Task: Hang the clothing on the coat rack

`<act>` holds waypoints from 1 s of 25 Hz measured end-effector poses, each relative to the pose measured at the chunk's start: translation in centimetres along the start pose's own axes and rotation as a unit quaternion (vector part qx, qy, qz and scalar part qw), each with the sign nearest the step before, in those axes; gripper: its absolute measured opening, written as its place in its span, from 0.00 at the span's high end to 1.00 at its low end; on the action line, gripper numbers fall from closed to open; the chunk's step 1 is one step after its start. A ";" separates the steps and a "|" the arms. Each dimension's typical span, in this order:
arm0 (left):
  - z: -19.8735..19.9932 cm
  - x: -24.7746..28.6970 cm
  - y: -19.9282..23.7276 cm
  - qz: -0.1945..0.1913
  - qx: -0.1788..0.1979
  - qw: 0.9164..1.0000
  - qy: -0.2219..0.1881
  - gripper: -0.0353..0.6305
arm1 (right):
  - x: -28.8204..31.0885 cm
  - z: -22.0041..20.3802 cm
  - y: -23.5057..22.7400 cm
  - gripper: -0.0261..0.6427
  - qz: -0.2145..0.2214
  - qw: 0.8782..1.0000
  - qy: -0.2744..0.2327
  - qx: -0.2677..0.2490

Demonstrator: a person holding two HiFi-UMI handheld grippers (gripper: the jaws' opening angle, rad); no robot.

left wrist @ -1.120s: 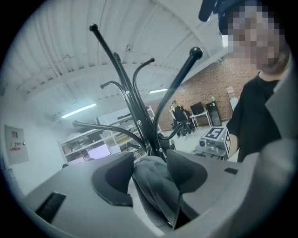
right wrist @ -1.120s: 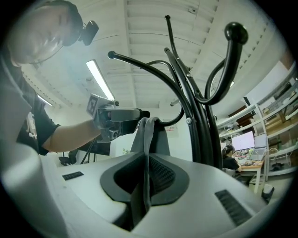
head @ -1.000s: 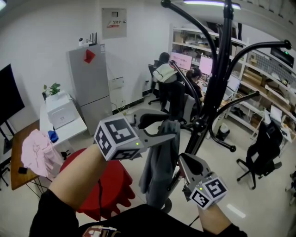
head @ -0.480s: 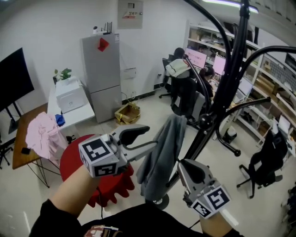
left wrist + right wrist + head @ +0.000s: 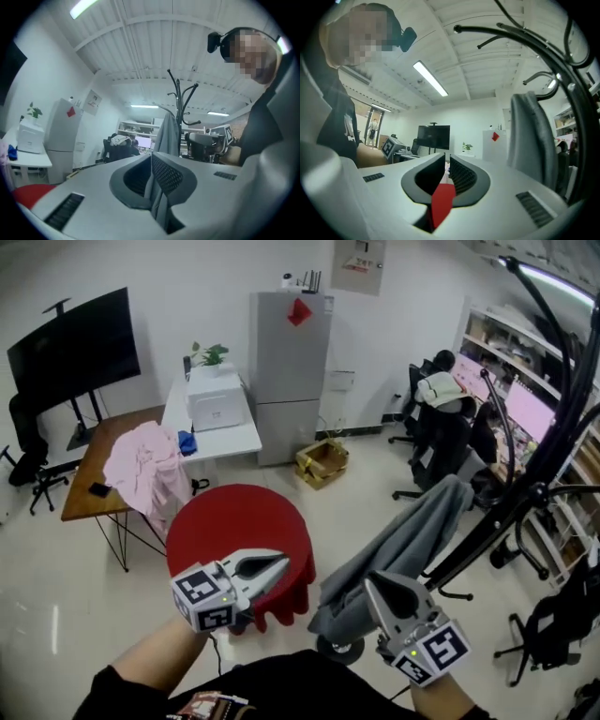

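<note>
Head view: right claw is nearest, just beside the lower pole of the coat rack. Its jaws stand at a narrow slit with nothing in them. Left claw is well left of the rack. Its jaws have just been closing and meet, nothing between them. Grey garment already hangs draped over a low rack arm, just above the right claw; can't tell if they touch. Red round table is left of the rack, past the left claw. Pink garment is farther left of the rack, draped over a wooden table. Grey fridge stands at the wall, beyond and left of the rack.
</note>
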State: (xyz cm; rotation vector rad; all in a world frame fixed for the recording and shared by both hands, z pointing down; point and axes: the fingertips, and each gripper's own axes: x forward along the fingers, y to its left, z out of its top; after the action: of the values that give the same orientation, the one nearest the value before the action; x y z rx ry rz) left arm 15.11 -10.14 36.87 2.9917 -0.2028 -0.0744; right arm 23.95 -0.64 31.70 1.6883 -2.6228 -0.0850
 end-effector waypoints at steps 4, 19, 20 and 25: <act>-2.7 -7.2 3.4 0.016 -0.038 0.999 -0.009 0.94 | 6.4 -2.8 4.1 0.94 0.039 0.999 0.002 0.026; -12.0 -24.8 13.8 0.152 -0.126 0.980 0.022 0.94 | 23.6 -17.0 15.8 0.96 0.087 0.978 0.100 0.163; -12.3 -24.8 14.0 0.151 -0.127 0.980 0.023 0.94 | 24.1 -17.1 16.0 0.96 0.092 0.977 0.103 0.161; -13.4 -24.8 14.7 0.150 -0.110 0.982 0.043 0.94 | 26.0 -17.8 16.7 0.96 0.108 0.975 0.118 0.155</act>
State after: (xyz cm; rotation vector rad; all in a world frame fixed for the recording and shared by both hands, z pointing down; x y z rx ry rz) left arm -10.53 -19.30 53.19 2.7030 -0.5900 0.0612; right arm -1.12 -18.05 50.17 1.3615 -2.7173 0.5205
